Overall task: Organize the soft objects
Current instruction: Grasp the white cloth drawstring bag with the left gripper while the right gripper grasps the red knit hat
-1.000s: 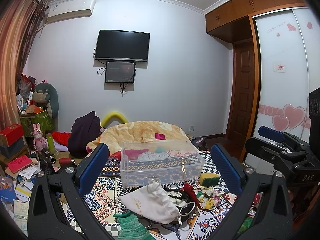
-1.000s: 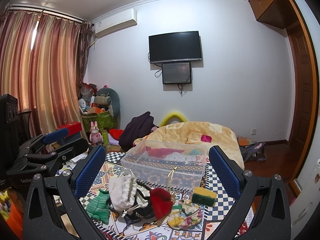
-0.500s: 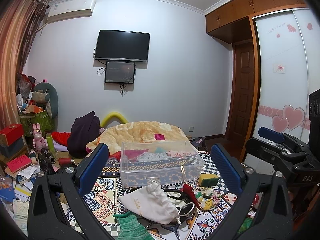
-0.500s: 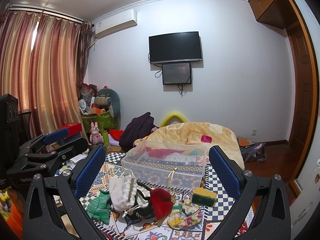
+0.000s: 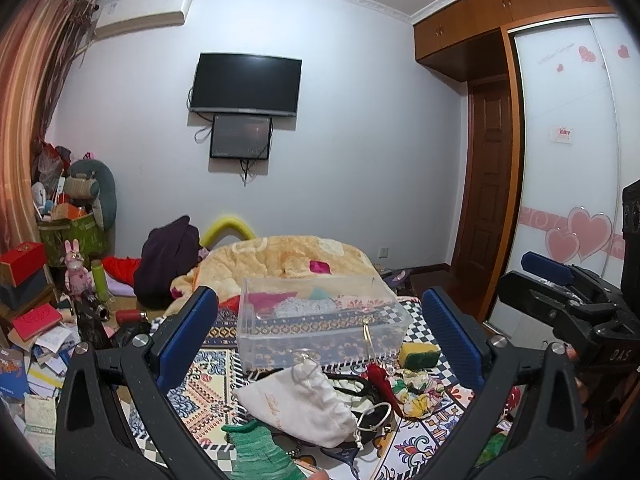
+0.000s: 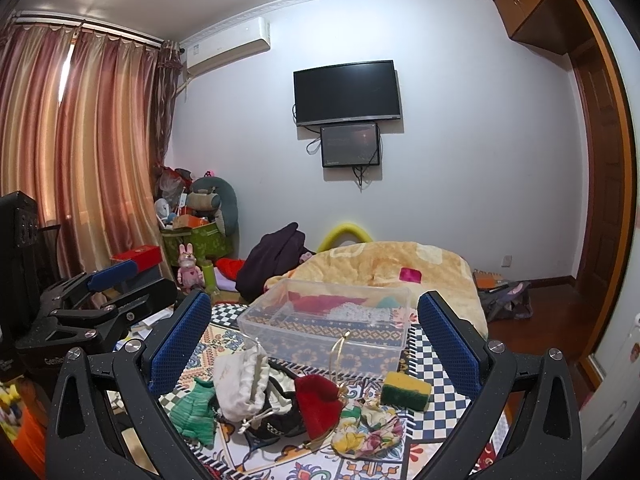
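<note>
Both pairs of tongs hang above the near edge of the patterned cloth [image 6: 436, 364], and both stand wide apart with nothing between their blue pads: the left tongs [image 5: 320, 332] and the right tongs [image 6: 314, 334].

Take the clear plastic box [image 6: 326, 322] as the landmark. Nearest to us, well in front of it, lies the heap of soft things. A green knitted piece [image 6: 192, 410] sits at the heap's left edge. Just right of it a white drawstring pouch [image 6: 240, 380] slumps over dark straps or fabric; I cannot tell what that dark item is. A red felt pouch [image 6: 318, 402] leans against the dark item, in front of the box's middle. A flowered cloth bundle [image 6: 366, 426] lies crumpled just right of the red one. A yellow-and-green sponge [image 6: 406, 390] rests just in front of the box's right corner, apart from the bundle.

The box itself stands open on the cloth. Inside it, red, white and teal fabrics lie along its far side.

Behind the box is a rumpled tan blanket [image 6: 400, 260], with a dark purple garment [image 6: 272, 260] heaped to the box's far left. Past that, a pink rabbit toy [image 6: 188, 266] stands near a green bin of clutter. On the wall beyond the box hangs a black television [image 6: 347, 92].
</note>
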Motion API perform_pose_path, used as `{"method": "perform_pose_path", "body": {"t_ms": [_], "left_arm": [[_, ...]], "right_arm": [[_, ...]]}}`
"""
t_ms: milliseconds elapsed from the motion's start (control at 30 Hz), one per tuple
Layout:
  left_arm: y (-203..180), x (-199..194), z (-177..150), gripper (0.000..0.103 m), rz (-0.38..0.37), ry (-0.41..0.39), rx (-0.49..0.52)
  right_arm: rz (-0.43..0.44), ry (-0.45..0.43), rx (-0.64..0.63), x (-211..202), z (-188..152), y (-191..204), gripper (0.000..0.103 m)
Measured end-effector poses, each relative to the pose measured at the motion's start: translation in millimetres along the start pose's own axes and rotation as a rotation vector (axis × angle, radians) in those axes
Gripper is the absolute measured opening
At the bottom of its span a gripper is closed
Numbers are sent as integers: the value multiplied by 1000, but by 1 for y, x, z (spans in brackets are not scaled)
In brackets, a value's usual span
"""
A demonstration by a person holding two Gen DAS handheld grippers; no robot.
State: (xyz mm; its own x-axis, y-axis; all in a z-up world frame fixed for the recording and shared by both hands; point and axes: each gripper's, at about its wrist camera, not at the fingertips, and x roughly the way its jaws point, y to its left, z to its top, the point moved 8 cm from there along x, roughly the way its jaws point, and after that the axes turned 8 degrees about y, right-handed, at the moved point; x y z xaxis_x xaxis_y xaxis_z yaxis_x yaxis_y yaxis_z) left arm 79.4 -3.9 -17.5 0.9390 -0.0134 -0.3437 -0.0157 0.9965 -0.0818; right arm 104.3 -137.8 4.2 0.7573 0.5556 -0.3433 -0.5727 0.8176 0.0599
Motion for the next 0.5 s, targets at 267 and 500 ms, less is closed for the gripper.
{"method": "perform_pose_path", "body": {"t_ms": [267,500], "left_arm": [[9,44,-44,103,10,155,-21],[18,85,-84,103,2,302,-71]], "right_arm": [[-37,89,46,28,-27,-28,103],[-48,197,84,56,-61,-51,103]]}}
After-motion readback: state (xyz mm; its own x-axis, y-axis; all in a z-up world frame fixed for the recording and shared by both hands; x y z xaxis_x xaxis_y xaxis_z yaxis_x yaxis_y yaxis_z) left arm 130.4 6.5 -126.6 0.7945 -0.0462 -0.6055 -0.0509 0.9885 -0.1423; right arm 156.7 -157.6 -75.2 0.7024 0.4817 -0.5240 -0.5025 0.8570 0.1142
